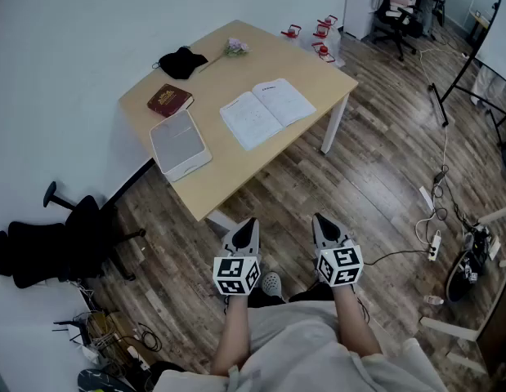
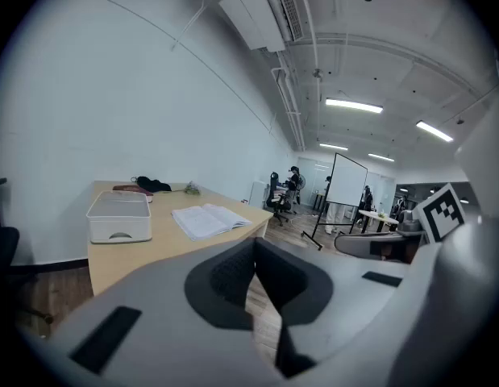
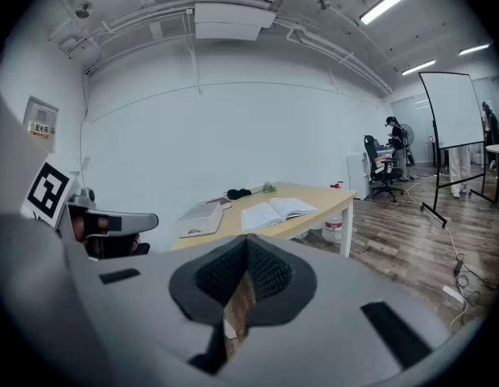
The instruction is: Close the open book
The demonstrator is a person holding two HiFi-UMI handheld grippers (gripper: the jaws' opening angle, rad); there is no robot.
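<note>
You've got it all left to do: the open book (image 1: 267,111) lies spread well ahead of your fingers (image 1: 244,237), left gripper (image 1: 252,221) and right gripper (image 1: 317,217) both squeezed closed on nothing.

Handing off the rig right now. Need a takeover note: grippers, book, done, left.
Left hand-held gripper: shut, empty, over the floor short of the table.
Right hand-held gripper: shut, empty, beside the left one.
Open book: flat on the table, pages up, right of the white bin in the head view. A closed red book lies behind the bin.
Done: nothing, book untouched.
Left: step up to the table, fold one half over, close it.
</note>
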